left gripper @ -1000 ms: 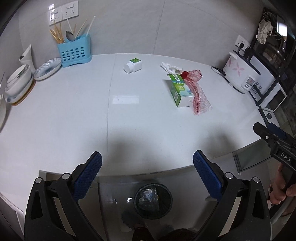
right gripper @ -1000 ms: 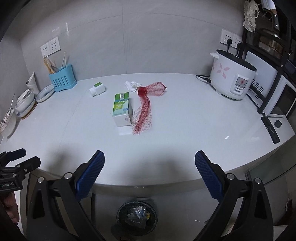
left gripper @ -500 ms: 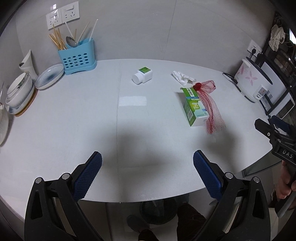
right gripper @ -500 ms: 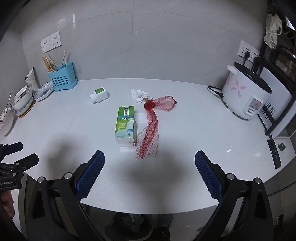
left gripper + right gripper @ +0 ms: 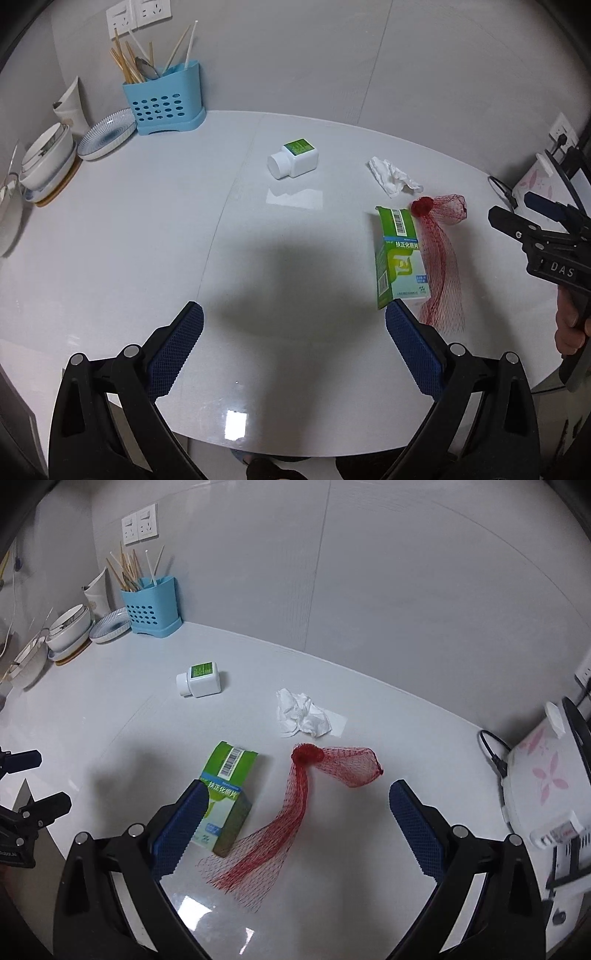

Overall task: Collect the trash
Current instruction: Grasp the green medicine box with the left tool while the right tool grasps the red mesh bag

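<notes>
Both grippers hang spread wide above the white counter (image 5: pixel 129 236), holding nothing: the left gripper (image 5: pixel 294 338) has bare countertop between its blue pads, and the right gripper (image 5: pixel 295 812) frames the red mesh bag (image 5: pixel 291 823) without touching it. From the right wrist camera, the left-hand pad (image 5: pixel 181 827) overlaps the near corner of the green and white box (image 5: pixel 229 797) and hides part of its front, so whether it touches the box cannot be told. The box lies flat with the mesh bag just beside it — the netting fans out toward the counter's front edge, its knotted end near a crumpled tissue (image 5: pixel 303 714). A white pill bottle (image 5: pixel 293 160) lies on its side farther back, apart from the rest. At the right rim of both views the rice cooker (image 5: pixel 535 779) is cut off, showing only its flowered side and a cord. At the back left stand a blue utensil holder (image 5: pixel 164 101) and stacked bowls (image 5: pixel 48 157) — the fisheye edge bends the dishes there too much to make them out.
</notes>
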Demonstrator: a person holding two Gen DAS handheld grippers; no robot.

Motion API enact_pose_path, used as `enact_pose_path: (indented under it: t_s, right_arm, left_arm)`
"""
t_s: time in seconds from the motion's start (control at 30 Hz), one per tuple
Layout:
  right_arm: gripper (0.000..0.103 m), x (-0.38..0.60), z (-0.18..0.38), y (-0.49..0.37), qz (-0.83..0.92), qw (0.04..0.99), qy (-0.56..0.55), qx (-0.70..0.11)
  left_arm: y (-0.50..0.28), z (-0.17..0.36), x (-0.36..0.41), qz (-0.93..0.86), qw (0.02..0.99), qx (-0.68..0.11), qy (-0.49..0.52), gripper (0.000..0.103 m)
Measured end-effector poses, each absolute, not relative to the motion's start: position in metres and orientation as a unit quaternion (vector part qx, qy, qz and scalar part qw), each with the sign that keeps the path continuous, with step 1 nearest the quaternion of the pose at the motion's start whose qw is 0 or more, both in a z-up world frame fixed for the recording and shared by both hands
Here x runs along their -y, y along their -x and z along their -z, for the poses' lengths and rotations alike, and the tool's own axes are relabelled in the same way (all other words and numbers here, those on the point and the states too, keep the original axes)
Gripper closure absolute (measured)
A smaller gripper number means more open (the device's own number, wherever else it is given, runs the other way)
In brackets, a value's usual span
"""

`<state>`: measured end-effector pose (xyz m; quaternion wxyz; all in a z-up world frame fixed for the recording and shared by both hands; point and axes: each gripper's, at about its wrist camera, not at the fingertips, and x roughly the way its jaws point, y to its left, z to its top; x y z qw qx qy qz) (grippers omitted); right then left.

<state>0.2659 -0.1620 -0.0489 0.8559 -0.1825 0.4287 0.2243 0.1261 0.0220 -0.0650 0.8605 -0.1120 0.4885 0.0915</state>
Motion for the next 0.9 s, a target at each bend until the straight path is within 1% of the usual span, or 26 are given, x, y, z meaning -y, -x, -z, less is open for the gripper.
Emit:
enact_pose_path:
  t_s: [0.23, 0.5, 0.6, 0.67, 0.7, 0.73, 0.77, 0.8, 0.83, 0.87, 0.9]
  right_arm:
    - [0.009, 0.148, 0.103, -0.328, -0.27, 0.802, 0.245, -0.473]
    - [0.01, 0.147, 0.146, -0.36, -0.283, 0.771, 0.241, -0.517]
    - [0.024, 0.147, 0.153, -0.363, -0.291, 0.763, 0.239, -0.525]
    - [0.03, 0.149, 0.156, -0.367, -0.298, 0.757, 0.231, -0.534]
    - [0.038, 0.149, 0.157, -0.367, -0.299, 0.754, 0.229, -0.538]
    - [0.042, 0.149, 0.159, -0.367, -0.3, 0.751, 0.228, -0.542]
    - [0.052, 0.149, 0.161, -0.367, -0.3, 0.747, 0.228, -0.548]
    - [0.064, 0.149, 0.163, -0.367, -0.299, 0.743, 0.228, -0.553]
    - [0.071, 0.15, 0.165, -0.367, -0.298, 0.738, 0.23, -0.56]
    - [0.083, 0.151, 0.168, -0.366, -0.297, 0.733, 0.231, -0.566]
    - [0.091, 0.152, 0.169, -0.364, -0.296, 0.731, 0.231, -0.57]
  left_arm:
    - [-0.149, 0.074, -0.006, -0.126, 0.846, -0.499, 0.138, 0.006]
    - [-0.171, 0.077, 0.004, -0.146, 0.838, -0.508, 0.135, 0.006]
    - [-0.18, 0.078, 0.009, -0.148, 0.836, -0.512, 0.129, 0.006]
    - [-0.186, 0.08, 0.012, -0.147, 0.835, -0.514, 0.129, 0.006]
    - [-0.187, 0.08, 0.013, -0.147, 0.834, -0.516, 0.129, 0.006]
    - [-0.191, 0.081, 0.016, -0.146, 0.833, -0.518, 0.128, 0.006]
    - [-0.193, 0.082, 0.017, -0.145, 0.833, -0.519, 0.128, 0.006]
    - [-0.195, 0.083, 0.02, -0.143, 0.833, -0.52, 0.126, 0.006]
    - [-0.198, 0.084, 0.022, -0.142, 0.832, -0.522, 0.124, 0.006]
    - [-0.201, 0.085, 0.025, -0.141, 0.831, -0.524, 0.123, 0.006]
    - [-0.204, 0.086, 0.027, -0.139, 0.83, -0.527, 0.122, 0.006]
